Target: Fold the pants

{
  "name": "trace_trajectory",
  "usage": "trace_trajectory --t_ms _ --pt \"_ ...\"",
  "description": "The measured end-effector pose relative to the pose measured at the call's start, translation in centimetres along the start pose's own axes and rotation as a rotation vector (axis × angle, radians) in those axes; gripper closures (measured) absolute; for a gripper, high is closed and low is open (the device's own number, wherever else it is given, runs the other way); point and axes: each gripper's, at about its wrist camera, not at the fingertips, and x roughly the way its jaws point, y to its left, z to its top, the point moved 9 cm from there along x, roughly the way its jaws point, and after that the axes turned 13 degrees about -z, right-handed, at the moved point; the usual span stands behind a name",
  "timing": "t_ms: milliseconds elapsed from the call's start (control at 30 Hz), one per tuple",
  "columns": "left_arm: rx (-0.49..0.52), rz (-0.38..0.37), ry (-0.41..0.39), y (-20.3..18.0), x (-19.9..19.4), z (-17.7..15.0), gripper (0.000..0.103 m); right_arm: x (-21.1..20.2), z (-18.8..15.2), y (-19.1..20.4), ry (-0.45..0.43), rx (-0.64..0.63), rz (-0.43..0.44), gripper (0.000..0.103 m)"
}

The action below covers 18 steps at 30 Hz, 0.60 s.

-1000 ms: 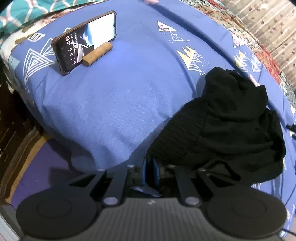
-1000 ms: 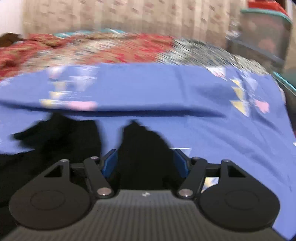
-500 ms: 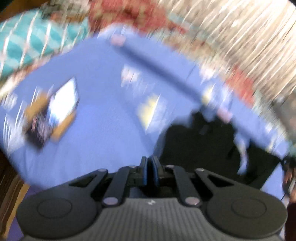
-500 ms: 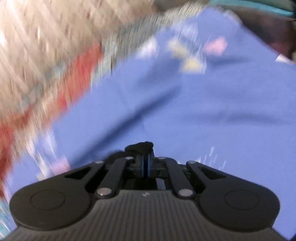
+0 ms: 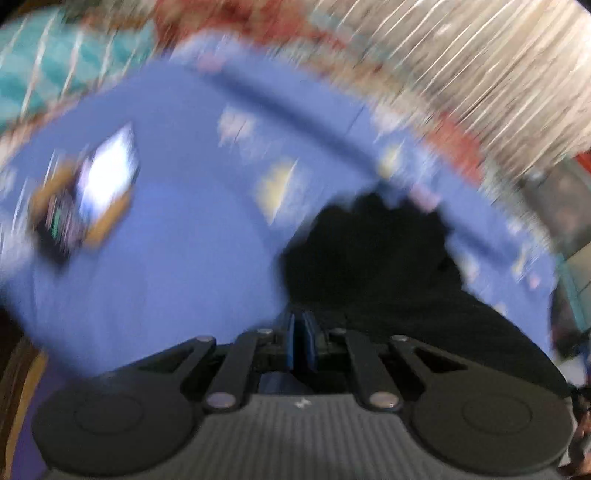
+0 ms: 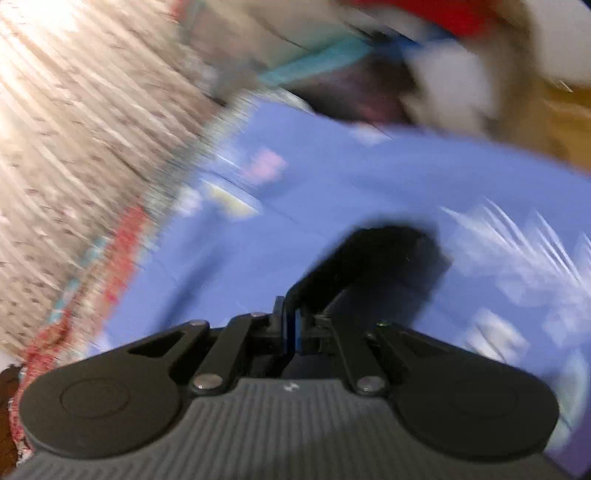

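Note:
The black pants (image 5: 380,258) hang and spread over the blue patterned bedsheet (image 5: 177,258), right of centre in the blurred left wrist view. My left gripper (image 5: 301,332) is shut on an edge of the pants. In the right wrist view a black piece of the pants (image 6: 373,269) rises from my right gripper (image 6: 291,325), which is shut on it above the blue sheet (image 6: 369,177). Both views are motion-blurred.
A phone on a wooden stand (image 5: 92,192) sits on the sheet at the left. A red patterned blanket (image 5: 280,33) and a beige curtain (image 5: 480,62) lie beyond the bed. A teal-rimmed container (image 6: 314,62) stands past the far edge.
The right gripper closed from open onto the pants. Both grippers lifted and swung, so both views tilted and blurred; the pants were pulled up from their heap.

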Motion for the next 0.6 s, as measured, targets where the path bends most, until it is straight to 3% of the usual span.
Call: trace_trajectory --t_ms 33,100,133,167,200,233,267,367,433,467,500,567,600 --pt "-0.022 0.034 0.032 -0.8 3.4 1.4 0.097 0.4 -1.7 -2.0 0.03 0.017 -0.029 0.097" --pt "-0.06 0.092 0.092 1.4 4.3 -1.9 0.096 1.1 -4.6 -5.0 0.068 0.013 -0.114 0.096" --pt "-0.082 0.122 0.124 4.4 2.8 -4.1 0.095 1.1 -5.9 -6.1 0.063 -0.016 -0.161 0.092" --pt "-0.091 0.134 0.138 3.3 4.2 -3.4 0.095 0.9 -6.6 -6.8 0.055 -0.038 -0.186 0.09" --pt "-0.098 0.131 0.14 3.4 2.9 -3.8 0.095 0.8 -7.2 -7.1 0.051 -0.042 -0.214 0.084" --pt "-0.107 0.114 0.125 3.5 1.7 -3.7 0.095 0.5 -7.3 -7.1 0.049 -0.031 -0.219 0.071" --pt "-0.108 0.097 0.107 4.5 0.0 -3.7 0.094 0.0 -7.2 -7.0 0.041 -0.014 -0.212 0.065" --pt "-0.081 0.064 -0.002 5.1 -5.8 -1.3 0.086 -1.8 -5.5 -6.9 -0.048 -0.006 -0.239 0.063" --pt "-0.043 0.069 -0.088 8.1 -11.6 -1.0 0.077 -3.2 -4.8 -5.9 -0.107 -0.034 -0.216 0.063" --pt "-0.017 0.075 -0.111 7.6 -11.6 0.4 0.066 -3.7 -4.6 -4.7 -0.129 -0.058 -0.19 0.063" --pt "0.012 0.08 -0.124 5.9 -9.2 2.5 0.061 -3.8 -4.6 -3.5 -0.141 -0.083 -0.165 0.063" --pt "0.087 0.072 -0.15 5.6 -9.7 3.7 0.047 -4.0 -5.3 -0.8 -0.139 -0.141 -0.114 0.063" --pt "0.122 0.059 -0.148 3.8 -6.9 6.0 0.043 -4.0 -5.8 0.2 -0.128 -0.164 -0.091 0.063"
